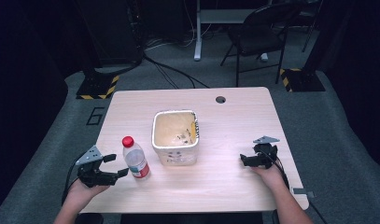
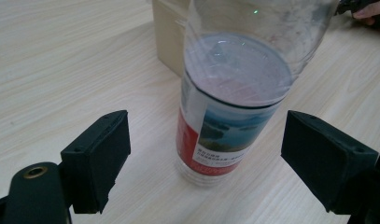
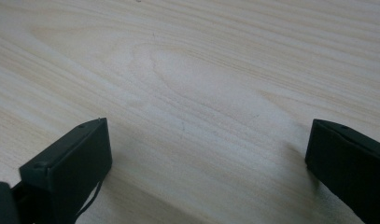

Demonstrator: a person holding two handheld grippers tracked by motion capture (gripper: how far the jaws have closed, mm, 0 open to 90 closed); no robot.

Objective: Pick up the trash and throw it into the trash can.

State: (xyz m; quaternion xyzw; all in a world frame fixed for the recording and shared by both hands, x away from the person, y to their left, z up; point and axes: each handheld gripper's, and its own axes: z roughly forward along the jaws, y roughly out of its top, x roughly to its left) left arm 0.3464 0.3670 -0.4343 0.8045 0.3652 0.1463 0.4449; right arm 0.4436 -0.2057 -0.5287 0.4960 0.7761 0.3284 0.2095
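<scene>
A clear plastic bottle with a red cap and a red and picture label stands upright on the pale wooden table, left of a cream square tub. My left gripper is just left of the bottle, held by a hand near the table's front left corner. In the left gripper view the bottle rises between the two open jaws, with a gap on each side. My right gripper rests open near the front right. The right gripper view has bare wood between its wide jaws.
The tub stands behind the bottle, open-topped, with dark specks and something yellow inside. A cable hole sits near the table's far edge. A dark chair and floor cables lie beyond the table.
</scene>
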